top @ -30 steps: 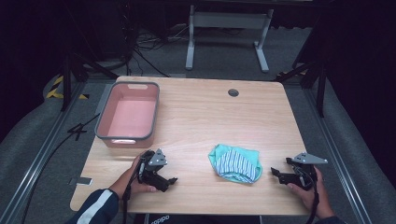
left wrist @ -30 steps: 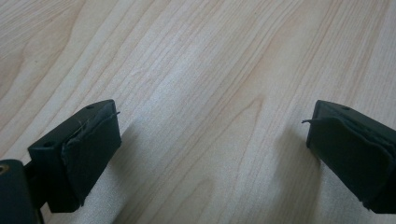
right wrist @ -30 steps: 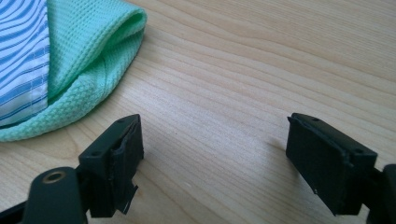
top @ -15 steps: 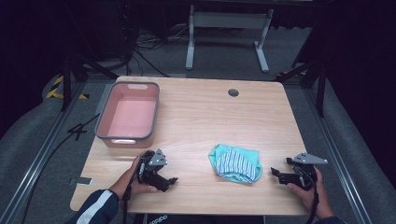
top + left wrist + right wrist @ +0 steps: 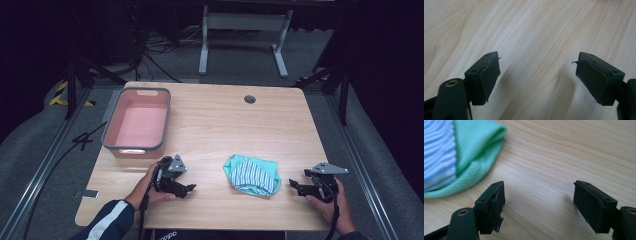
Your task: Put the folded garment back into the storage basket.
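Just left of the right gripper (image 5: 292, 183), nearer than the left gripper (image 5: 192, 188): folded mint-green, blue-striped cloth (image 5: 251, 174); both jaws spread, just narrowing, empty.

No text, label, brand or number could be read with any certainty. At the six o'clock edge of the high view, just below the table (image 5: 210, 120), a few pale letters stood on a dark surface, too small to make out.

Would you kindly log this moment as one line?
left tongs: closing, nothing between | right tongs: closing, nothing between, beside cloth | folded green striped cloth: on table | pink bin: empty
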`<state>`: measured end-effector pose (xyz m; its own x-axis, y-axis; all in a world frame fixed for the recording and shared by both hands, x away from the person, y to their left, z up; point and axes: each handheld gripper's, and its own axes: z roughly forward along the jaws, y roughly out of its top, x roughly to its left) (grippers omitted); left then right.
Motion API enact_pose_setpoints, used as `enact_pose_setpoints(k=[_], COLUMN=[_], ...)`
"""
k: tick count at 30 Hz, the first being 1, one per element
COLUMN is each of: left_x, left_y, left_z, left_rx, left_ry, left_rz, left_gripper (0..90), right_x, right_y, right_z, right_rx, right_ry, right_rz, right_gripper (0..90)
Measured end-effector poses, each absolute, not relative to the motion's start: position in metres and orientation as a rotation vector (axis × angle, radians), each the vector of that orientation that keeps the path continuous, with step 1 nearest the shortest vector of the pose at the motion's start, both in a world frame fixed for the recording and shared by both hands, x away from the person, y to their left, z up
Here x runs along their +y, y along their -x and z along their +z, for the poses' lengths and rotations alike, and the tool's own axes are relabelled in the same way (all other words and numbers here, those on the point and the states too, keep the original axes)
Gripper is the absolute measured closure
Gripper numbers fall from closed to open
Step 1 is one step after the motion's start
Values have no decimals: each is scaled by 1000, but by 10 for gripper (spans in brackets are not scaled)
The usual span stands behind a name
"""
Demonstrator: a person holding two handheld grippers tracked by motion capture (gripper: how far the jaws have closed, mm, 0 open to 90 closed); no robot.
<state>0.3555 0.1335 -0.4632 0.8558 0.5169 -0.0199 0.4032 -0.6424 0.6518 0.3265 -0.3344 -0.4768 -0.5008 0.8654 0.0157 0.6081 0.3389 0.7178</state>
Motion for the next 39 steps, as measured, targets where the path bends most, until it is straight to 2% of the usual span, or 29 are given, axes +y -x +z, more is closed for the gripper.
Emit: enact_pose_setpoints(k=[9, 18, 24, 30, 33, 34, 35, 37, 39], left_x=[95, 34, 15, 8, 9, 10, 10, 10, 11], left_y=[-386, -409, -416, -410, -407, -404, -403, -400, -400], left_z=[-451, -462, -476, -477, -477, -476, -476, -474, -473], left_rx=[650, 644, 670, 661, 650, 639, 620, 585, 576], left_ry=[-2293, -2314, -2322, -2337, -2323, -2328, -2326, -2339, -2343], left_rz=[128, 145, 124, 181, 183, 169, 162, 125, 111], left_gripper=[207, 225, 223, 214, 298, 298, 433, 535, 567], right_x=[-307, -280, -275, -271, -271, -270, -268, -266, -265], right_y=[-330, -344, -346, -344, -342, -342, -340, -340, -339], right_z=[-463, -465, -472, -476, -476, -475, -474, -473, -472], right_rx=[2314, 2344, 2364, 2364, 2357, 2361, 2369, 2382, 2387], right_ry=[-1203, -1217, -1236, -1226, -1223, -1226, -1228, -1231, -1232], right_rz=[1024, 966, 956, 951, 955, 950, 945, 940, 933], right_gripper=[291, 356, 350, 347, 378, 406, 474, 524, 556])
